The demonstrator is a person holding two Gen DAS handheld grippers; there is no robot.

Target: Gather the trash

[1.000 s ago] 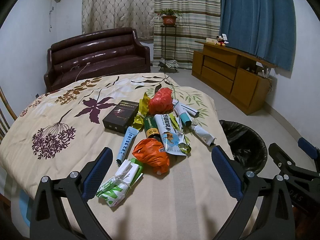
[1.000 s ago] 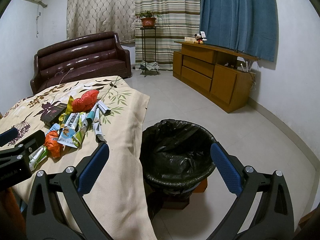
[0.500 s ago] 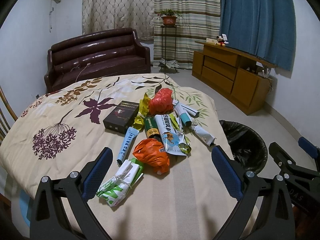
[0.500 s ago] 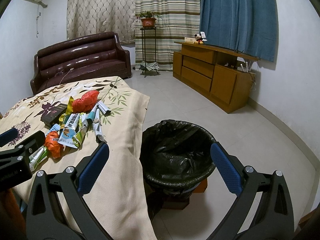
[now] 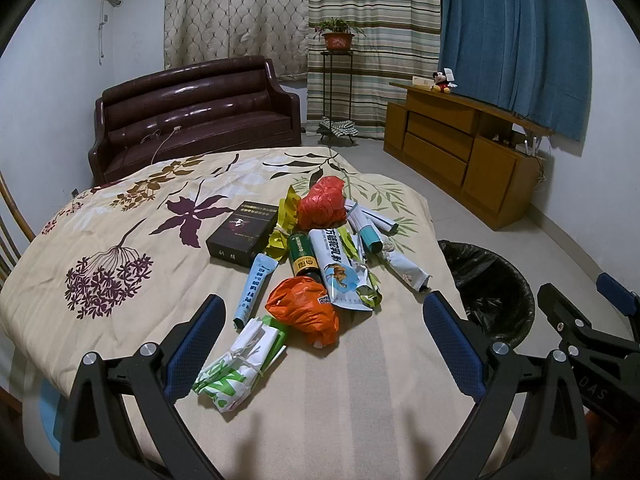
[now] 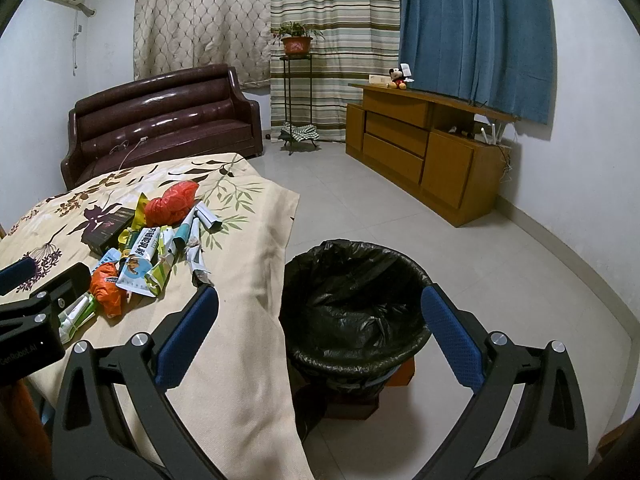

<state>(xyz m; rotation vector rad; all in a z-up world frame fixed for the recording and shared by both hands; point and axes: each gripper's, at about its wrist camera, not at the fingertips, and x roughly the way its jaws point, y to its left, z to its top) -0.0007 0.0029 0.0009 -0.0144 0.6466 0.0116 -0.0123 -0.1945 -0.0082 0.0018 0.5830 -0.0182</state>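
Observation:
A pile of trash lies on the floral tablecloth (image 5: 120, 240): an orange plastic bag (image 5: 304, 308), a green-white wrapper (image 5: 240, 364), a blue tube (image 5: 256, 288), a black box (image 5: 242, 234), a red bag (image 5: 322, 202), a milk pouch (image 5: 338, 270) and a green can (image 5: 302, 256). My left gripper (image 5: 324, 340) is open and empty, just short of the orange bag. My right gripper (image 6: 320, 328) is open and empty, above the black-lined trash bin (image 6: 354, 300) beside the table. The pile also shows in the right wrist view (image 6: 148, 240).
The bin (image 5: 492, 284) stands on the tiled floor off the table's right edge. A brown sofa (image 5: 192, 120) stands behind the table, a wooden cabinet (image 5: 460, 148) along the right wall, a plant stand (image 5: 336, 80) by the curtains.

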